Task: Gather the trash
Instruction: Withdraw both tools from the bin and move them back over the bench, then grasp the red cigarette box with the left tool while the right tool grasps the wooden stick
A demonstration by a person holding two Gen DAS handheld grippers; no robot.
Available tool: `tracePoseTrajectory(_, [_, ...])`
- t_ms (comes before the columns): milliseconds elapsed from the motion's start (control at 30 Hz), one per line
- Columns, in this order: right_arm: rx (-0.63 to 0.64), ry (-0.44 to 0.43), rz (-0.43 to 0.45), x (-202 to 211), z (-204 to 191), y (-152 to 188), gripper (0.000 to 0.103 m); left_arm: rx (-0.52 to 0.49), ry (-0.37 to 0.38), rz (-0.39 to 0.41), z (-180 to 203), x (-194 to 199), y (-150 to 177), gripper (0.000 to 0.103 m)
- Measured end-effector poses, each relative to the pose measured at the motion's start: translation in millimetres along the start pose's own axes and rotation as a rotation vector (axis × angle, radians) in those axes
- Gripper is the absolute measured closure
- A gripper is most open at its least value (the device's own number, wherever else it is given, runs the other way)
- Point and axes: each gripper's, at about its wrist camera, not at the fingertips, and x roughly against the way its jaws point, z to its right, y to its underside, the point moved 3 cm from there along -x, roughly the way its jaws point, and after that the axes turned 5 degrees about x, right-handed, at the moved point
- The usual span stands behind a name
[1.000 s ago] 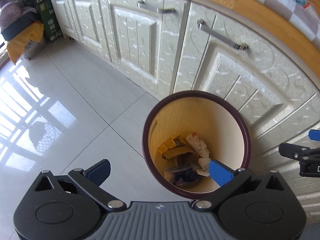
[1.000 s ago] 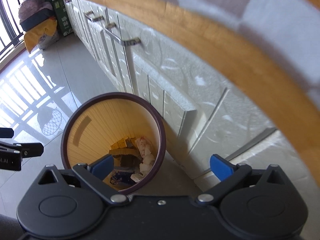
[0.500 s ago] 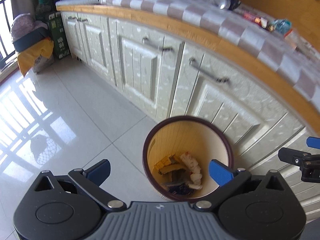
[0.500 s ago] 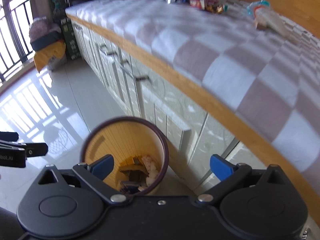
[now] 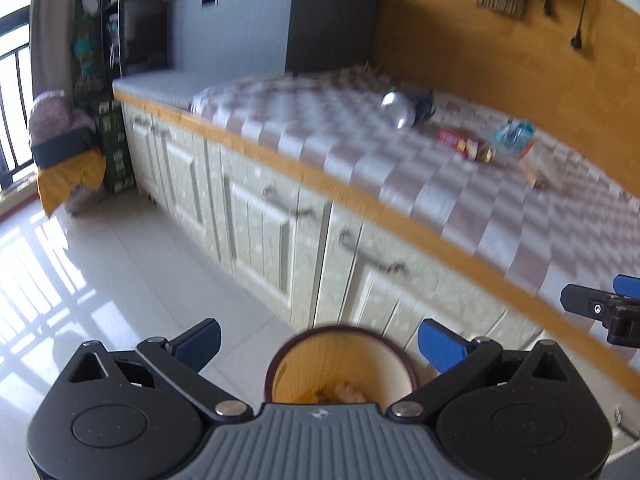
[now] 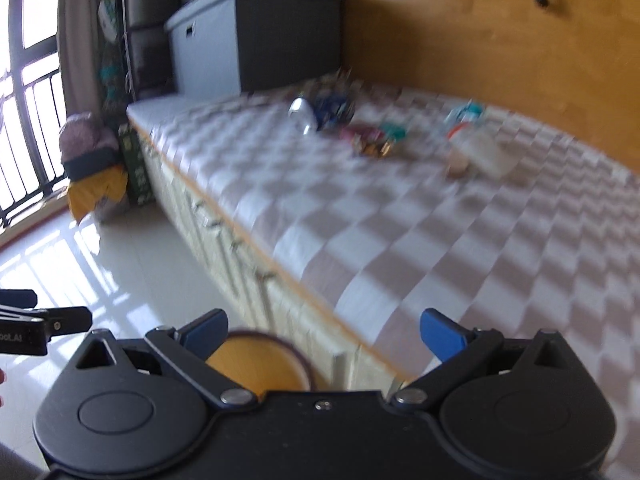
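**Right wrist view: bin part-filled, litter left on the checked top**

We note both grippers, right gripper (image 6: 323, 334) and left gripper (image 5: 318, 343), spread and empty. Bin (image 5: 340, 364) just below holds some scraps. Can (image 6: 303, 115), wrappers (image 6: 370, 138) and bottle (image 6: 472, 136) lie well ahead, uncollected.

White letters "oot.AI", cut off, on left gripper (image 6: 44, 326) body
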Motion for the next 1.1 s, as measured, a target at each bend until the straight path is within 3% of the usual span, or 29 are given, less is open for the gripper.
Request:
tracePoseTrajectory(433, [0.013,0.128,0.209,19.6,45.0,-52.8,0.0,0.008,0.1,0.233,72.5,11.6,-65.6,0.0])
tracePoseTrajectory(700, [0.049,0.185,0.292,12.2,70.9,-75.4,0.0,0.009,0.132,0.314,114.1,-8.7,-102.4,0.0])
tracePoseTrajectory(900, [0.077,0.246,0.297,-7.3,101.6,-90.5,0.0,0.024,0.15,0.319,138.5,-35.2,-125.5,0.0])
tracePoseTrajectory(1100, [0.149,0.288,0.226,-41.3,128.3,-88.5,0.0,0.06,0.175,0.243,159.8,-81.8,-142.0,0.0])
